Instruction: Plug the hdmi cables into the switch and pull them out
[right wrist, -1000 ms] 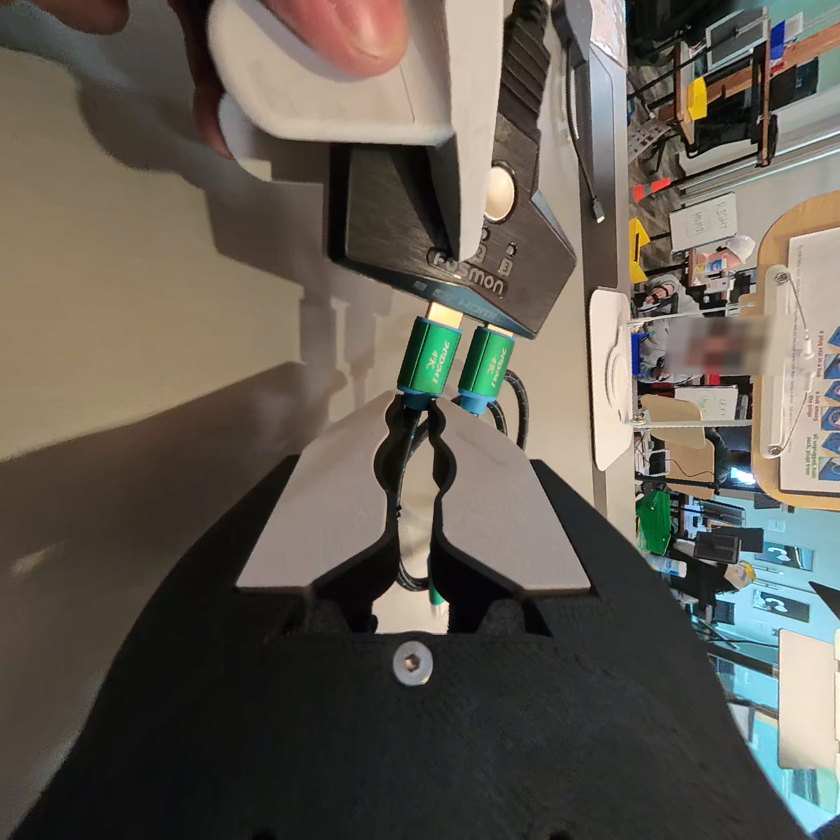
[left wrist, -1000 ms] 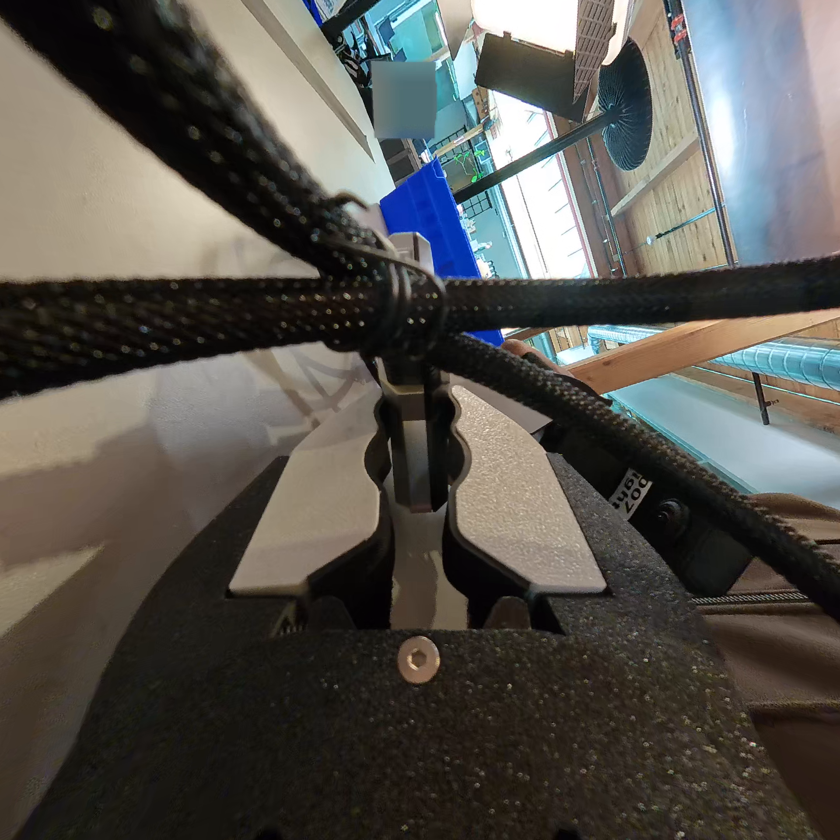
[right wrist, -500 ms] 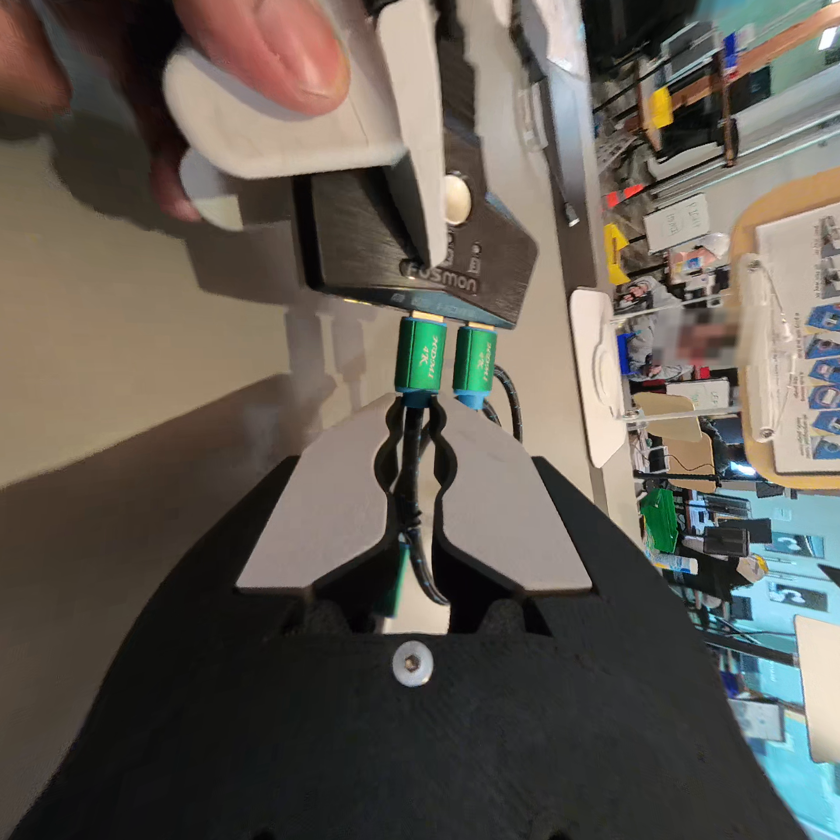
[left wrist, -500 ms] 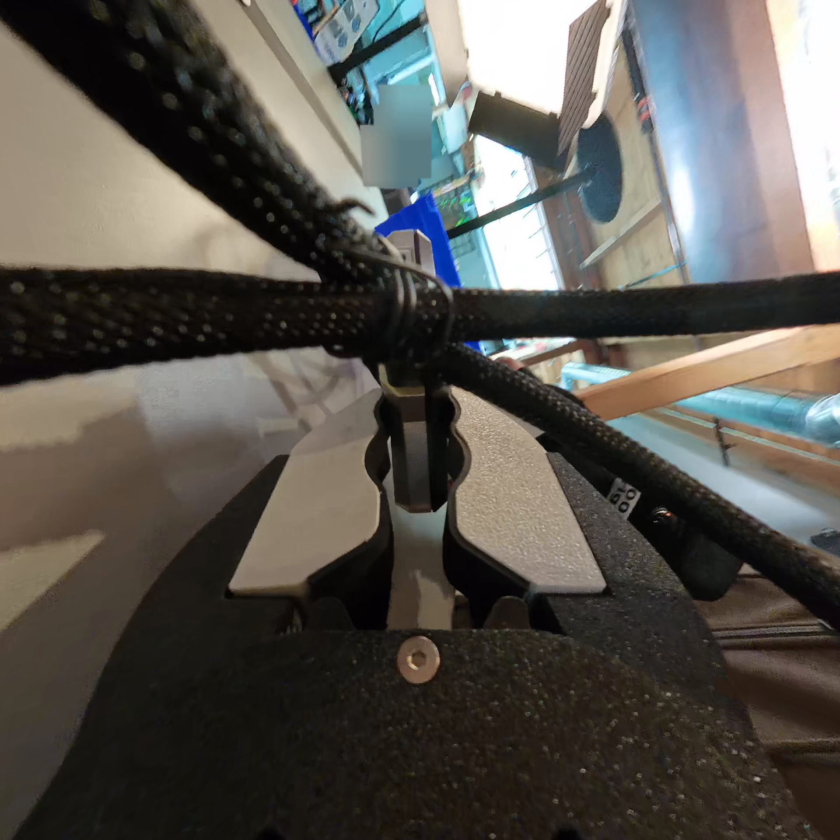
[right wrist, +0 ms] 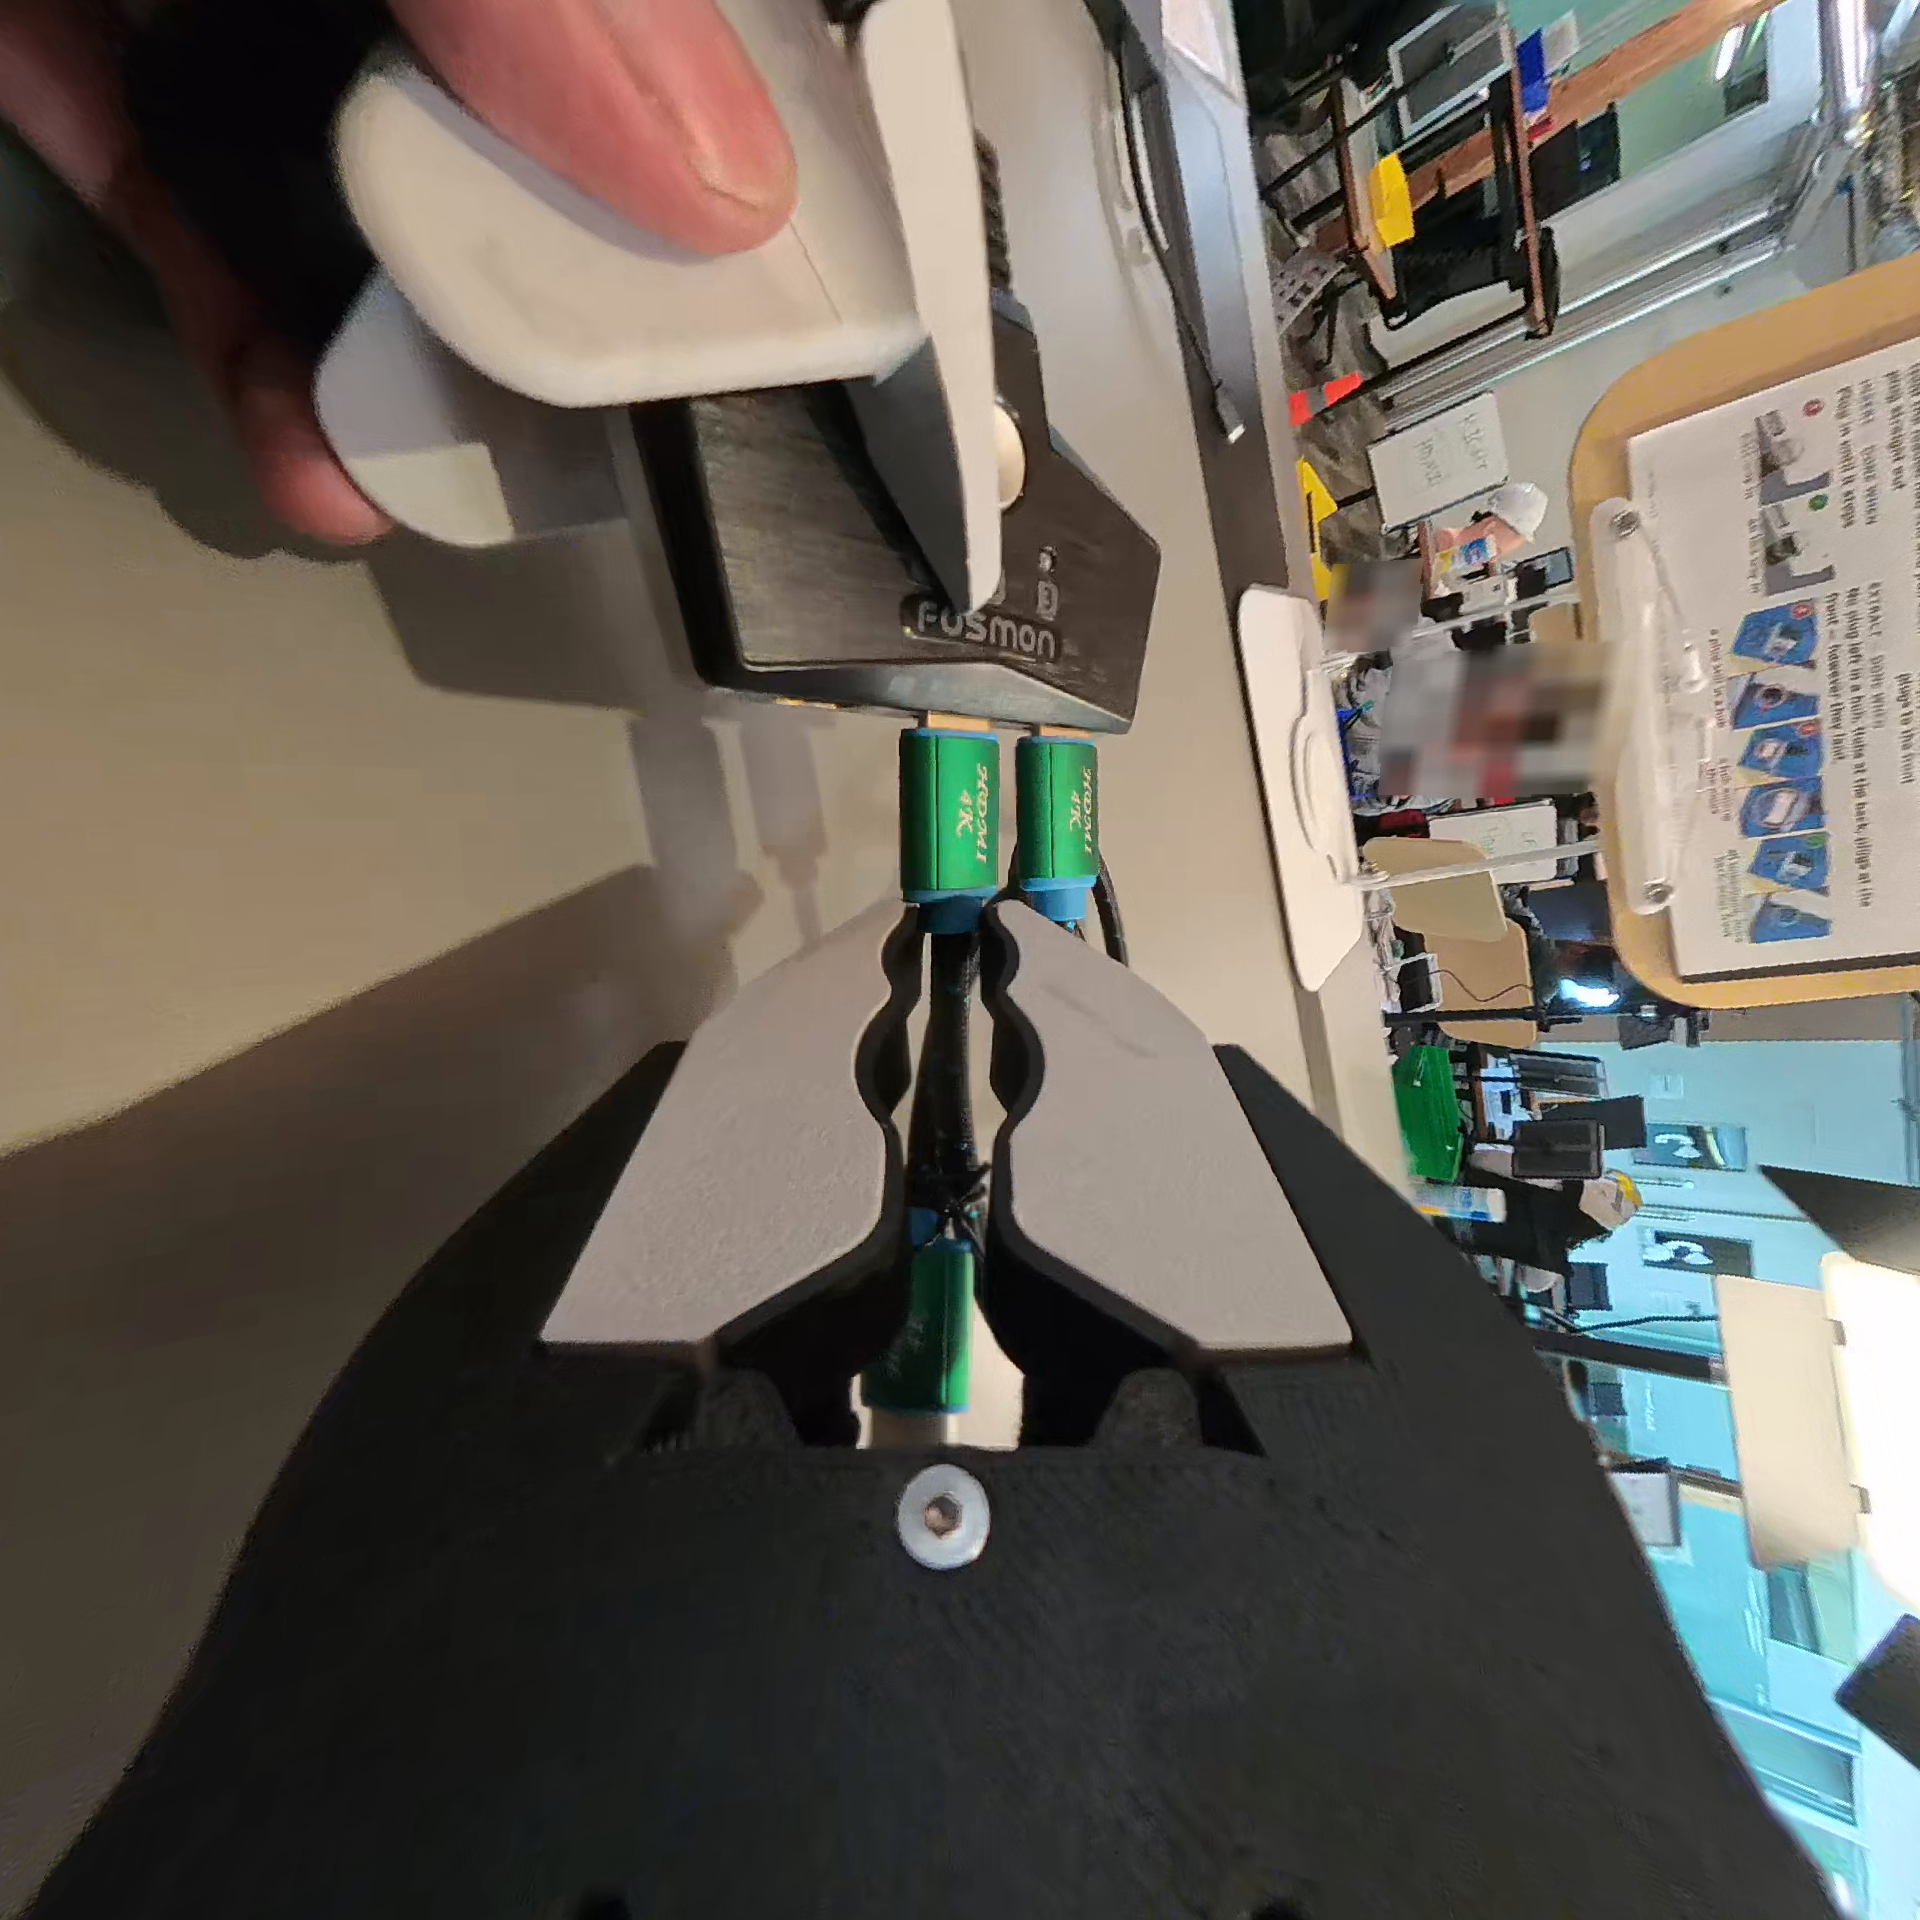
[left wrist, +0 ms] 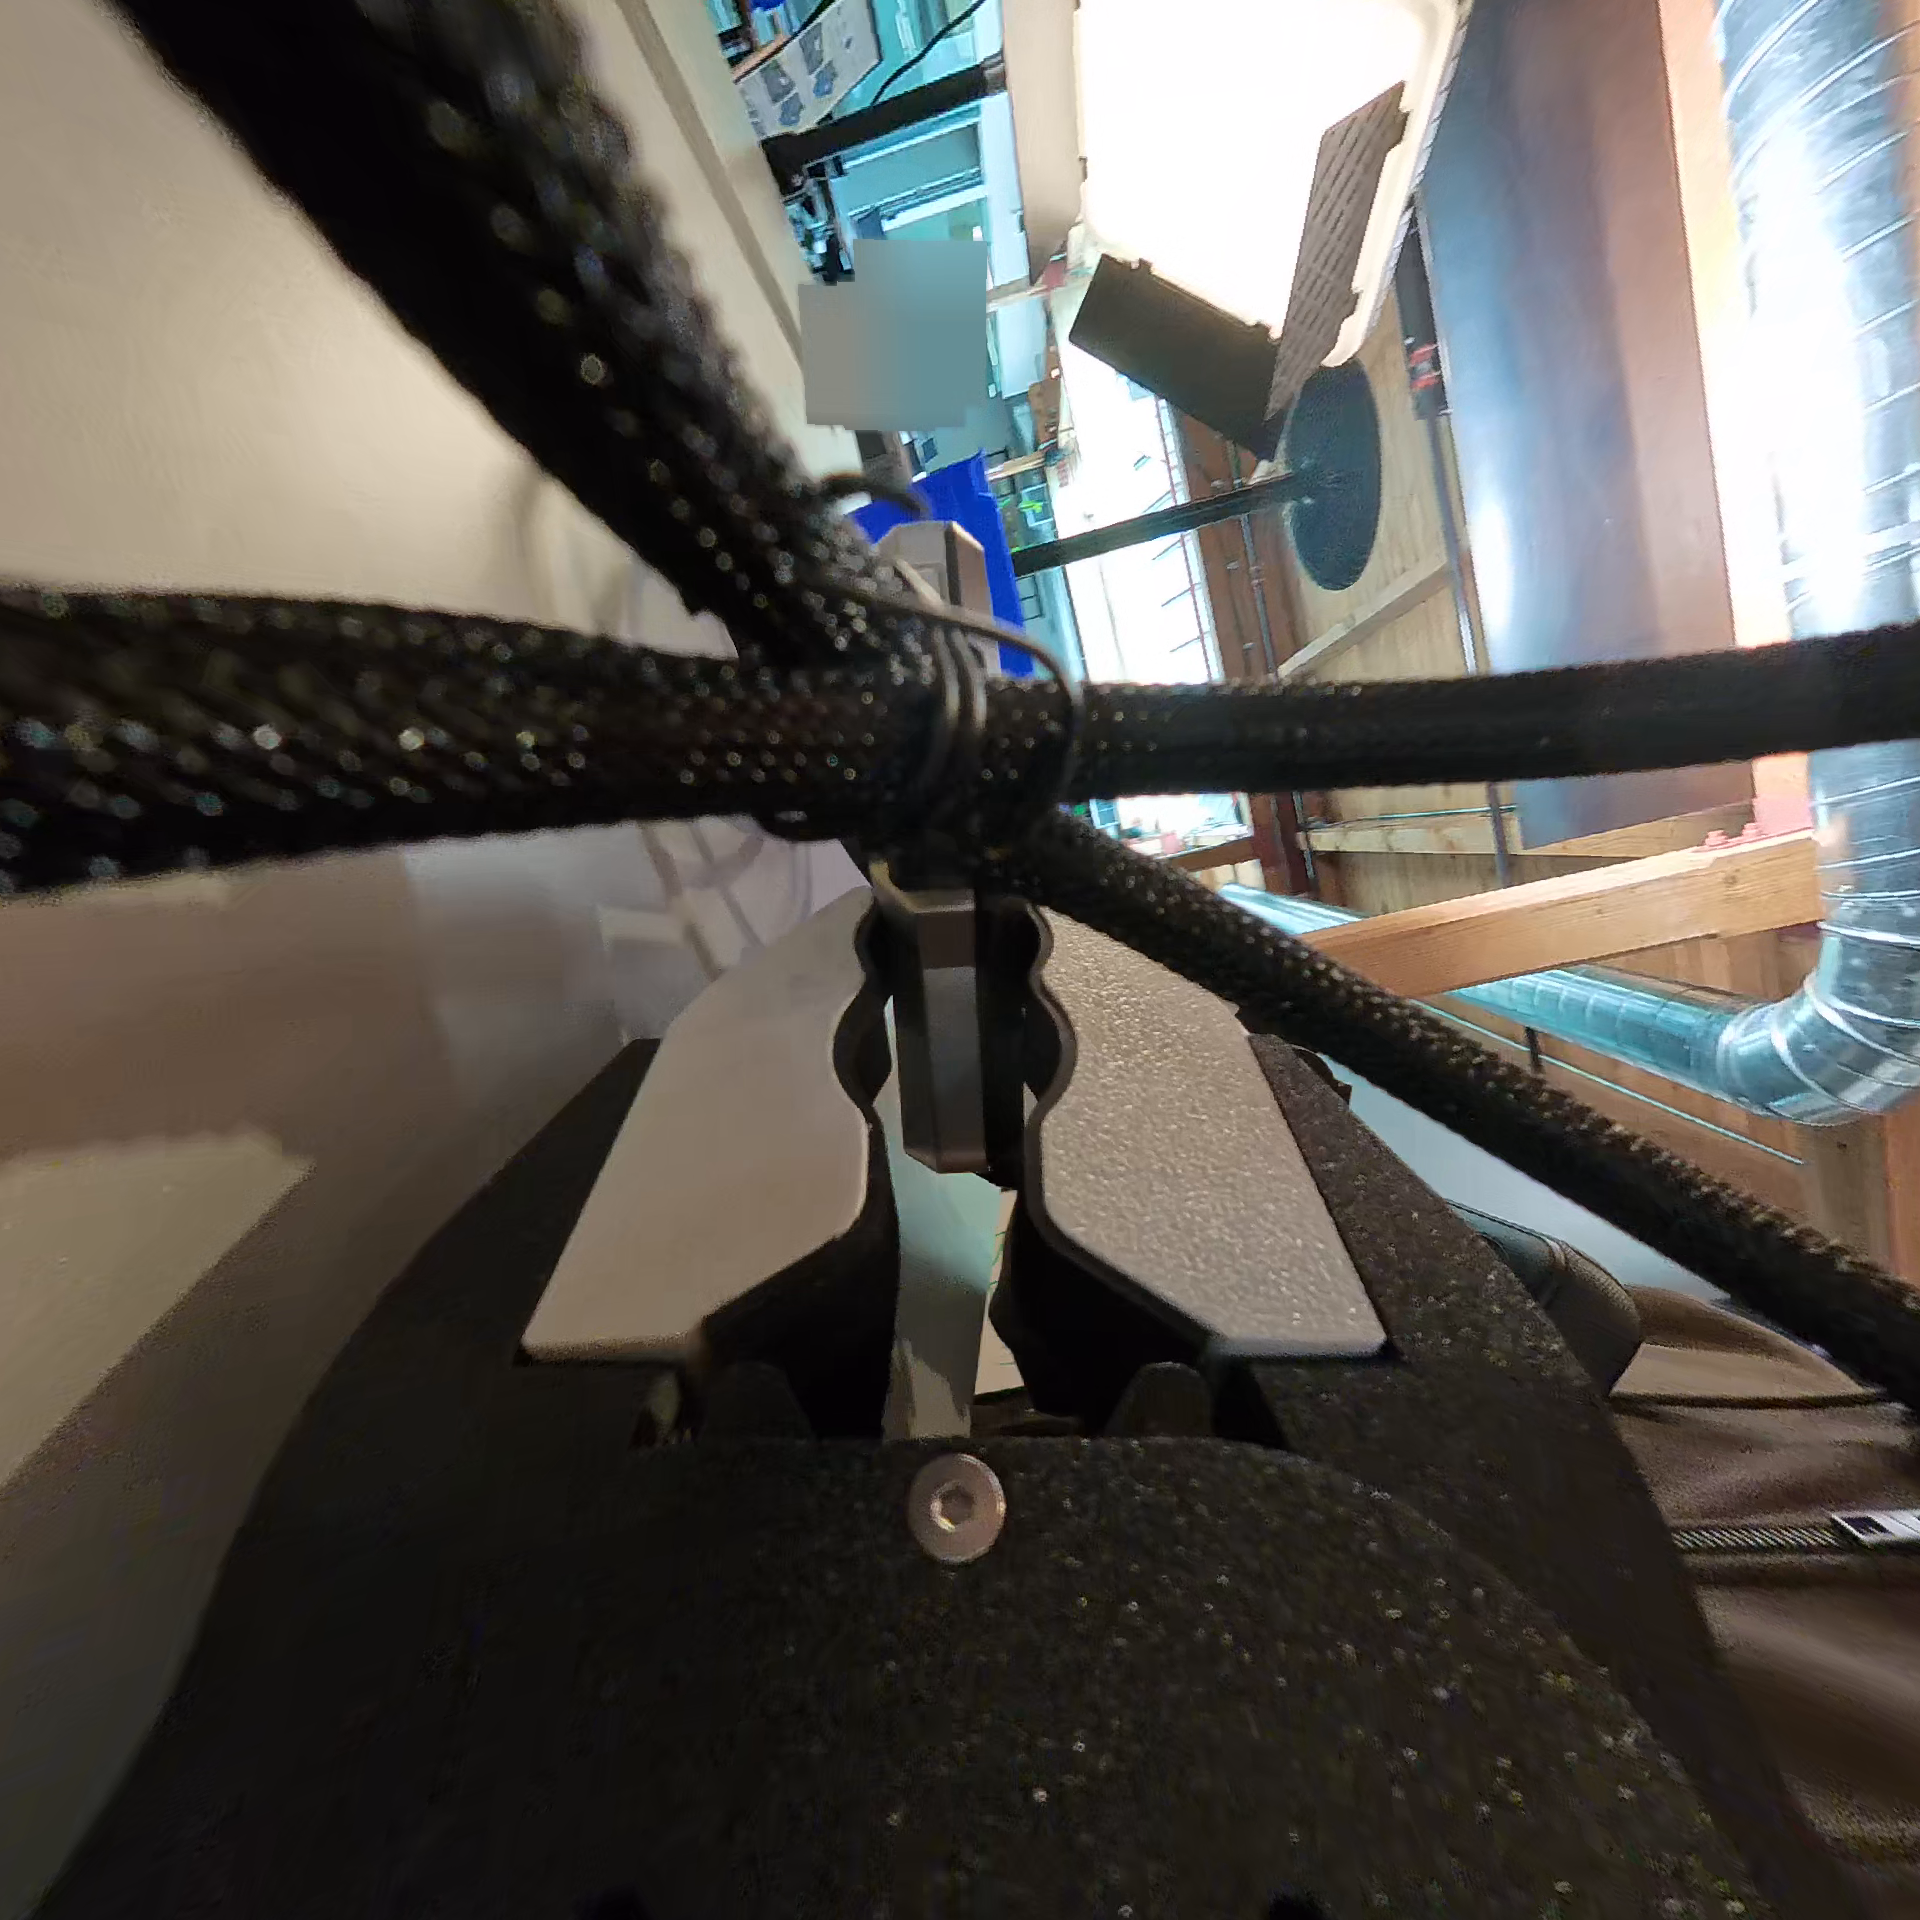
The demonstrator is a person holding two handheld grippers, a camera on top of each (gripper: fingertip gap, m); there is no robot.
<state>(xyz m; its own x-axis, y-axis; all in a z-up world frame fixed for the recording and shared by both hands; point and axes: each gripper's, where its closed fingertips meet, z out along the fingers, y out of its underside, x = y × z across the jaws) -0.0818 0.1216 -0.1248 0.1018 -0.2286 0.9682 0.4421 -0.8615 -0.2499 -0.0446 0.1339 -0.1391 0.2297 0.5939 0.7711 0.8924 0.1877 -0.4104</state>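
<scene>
Black braided cable (right wrist: pixel 951 1049) runs between the right gripper (right wrist: pixel 951 925) fingers, which are closed on it just behind the near green plug (right wrist: pixel 945 821). That plug and a second green plug (right wrist: pixel 1058 821) beside it both sit in the edge of the dark switch box (right wrist: pixel 914 582), with a strip of gold shell showing at each, so I'd judge neither fully home or both partly out; can't tell which. A third green plug (right wrist: pixel 920 1351) hangs loose, back between the fingers near the gripper body.

Left gripper (left wrist: pixel 951 925) is clamped on the box (left wrist: pixel 940 1049) from the far side; in the right wrist view its white fingers (right wrist: pixel 935 312) pinch the box top and bottom, with a person's thumb (right wrist: pixel 623 114) on the white grip.

Obstructions: thick braided cables (left wrist: pixel 416 717), bundled with a thin tie, cross right in front of the left camera. Box is held above the beige table (right wrist: pixel 260 779). Farther off: a white pad (right wrist: pixel 1299 790) and a wooden board with printed sheets (right wrist: pixel 1766 675).
</scene>
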